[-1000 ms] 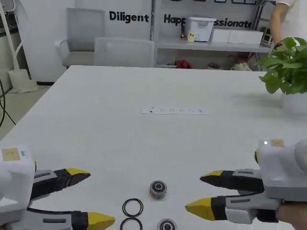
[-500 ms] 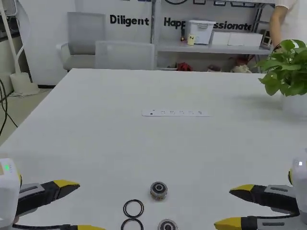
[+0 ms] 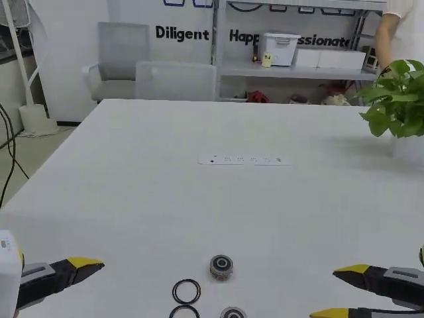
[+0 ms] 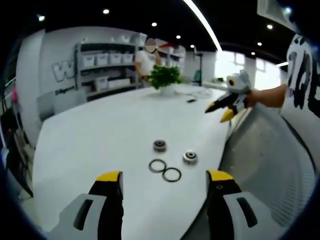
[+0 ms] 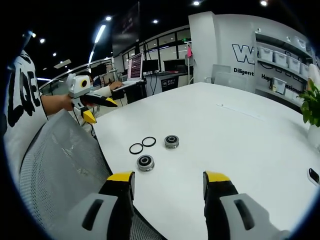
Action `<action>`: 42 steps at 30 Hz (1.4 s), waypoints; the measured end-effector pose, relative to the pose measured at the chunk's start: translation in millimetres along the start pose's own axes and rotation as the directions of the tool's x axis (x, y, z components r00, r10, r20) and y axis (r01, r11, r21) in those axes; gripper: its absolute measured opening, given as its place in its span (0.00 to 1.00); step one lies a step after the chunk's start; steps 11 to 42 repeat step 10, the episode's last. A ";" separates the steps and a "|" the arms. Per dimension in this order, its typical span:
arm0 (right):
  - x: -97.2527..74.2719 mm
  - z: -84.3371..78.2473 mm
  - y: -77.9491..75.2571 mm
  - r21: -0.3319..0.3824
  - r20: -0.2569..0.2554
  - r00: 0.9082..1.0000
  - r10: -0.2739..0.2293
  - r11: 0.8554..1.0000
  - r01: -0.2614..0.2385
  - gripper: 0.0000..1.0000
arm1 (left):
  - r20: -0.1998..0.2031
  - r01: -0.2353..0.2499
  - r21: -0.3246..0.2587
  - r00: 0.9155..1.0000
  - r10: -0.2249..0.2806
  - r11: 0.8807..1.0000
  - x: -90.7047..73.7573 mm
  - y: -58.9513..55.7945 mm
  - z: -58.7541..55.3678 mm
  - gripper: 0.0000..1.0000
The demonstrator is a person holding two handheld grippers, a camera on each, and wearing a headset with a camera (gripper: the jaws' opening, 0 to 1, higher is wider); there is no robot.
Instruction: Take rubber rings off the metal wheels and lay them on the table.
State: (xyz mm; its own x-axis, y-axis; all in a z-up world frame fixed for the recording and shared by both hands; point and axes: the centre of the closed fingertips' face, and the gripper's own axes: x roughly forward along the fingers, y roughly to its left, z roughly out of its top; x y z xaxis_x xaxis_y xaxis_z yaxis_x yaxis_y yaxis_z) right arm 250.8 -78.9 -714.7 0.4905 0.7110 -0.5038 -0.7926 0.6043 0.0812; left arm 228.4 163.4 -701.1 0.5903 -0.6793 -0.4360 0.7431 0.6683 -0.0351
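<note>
A leafy plant (image 3: 396,99) stood far right, a white power strip (image 3: 244,160) lay mid-view, and grey chairs (image 3: 173,81) stood beside a shelf (image 3: 298,69) bearing a white box (image 3: 281,48).

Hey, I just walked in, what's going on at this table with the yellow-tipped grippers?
A person holds a gripper in each hand over a white table. The left gripper and the right gripper are both open and hold nothing, one out to each side of the parts. Between them, near the table's edge, two black rubber rings lie flat, side by side, next to two metal wheels. Neither gripper touches anything at this moment.
</note>
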 end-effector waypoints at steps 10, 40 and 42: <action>1.0 -2.8 2.5 -0.011 -0.010 1.000 0.012 1.000 -0.012 0.53 | -0.001 -0.011 -0.002 1.000 0.011 1.000 -3.5 -1.9 -1.2 0.68; 1.0 -2.8 2.5 -0.011 -0.010 1.000 0.012 1.000 -0.012 0.53 | -0.001 -0.011 -0.002 1.000 0.011 1.000 -3.5 -1.9 -1.2 0.68; 1.0 -2.8 2.5 -0.011 -0.010 1.000 0.012 1.000 -0.012 0.53 | -0.001 -0.011 -0.002 1.000 0.011 1.000 -3.5 -1.9 -1.2 0.68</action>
